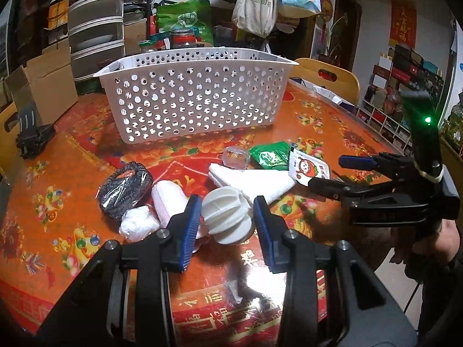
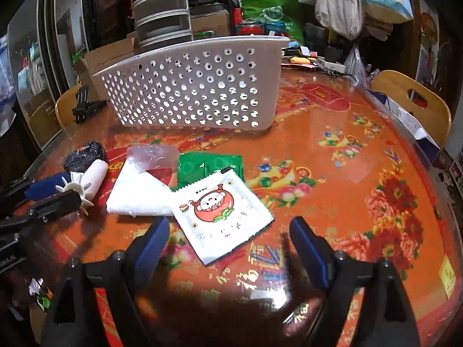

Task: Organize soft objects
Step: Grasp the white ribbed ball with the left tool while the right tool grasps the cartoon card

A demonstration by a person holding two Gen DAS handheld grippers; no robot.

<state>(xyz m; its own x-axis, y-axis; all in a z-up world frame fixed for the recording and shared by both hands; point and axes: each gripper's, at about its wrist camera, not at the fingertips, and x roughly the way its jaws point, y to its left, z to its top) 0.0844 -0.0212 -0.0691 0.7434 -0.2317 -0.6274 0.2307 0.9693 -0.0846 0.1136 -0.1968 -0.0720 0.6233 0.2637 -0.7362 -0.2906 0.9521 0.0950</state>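
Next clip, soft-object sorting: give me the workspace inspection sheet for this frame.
Surface: table under a glossy red floral cover.
Job's things: white perforated basket at the back; white ribbed piece, folded white cloth, cartoon sachet, green sachet, black scourer, pink-white roll.
Clutter: clear lid.
Grippers: left gripper shut on the white ribbed piece; right gripper open over the cartoon sachet.
Cables: nothing seen.
Surroundings: cardboard box, hanging bags, wooden chair.
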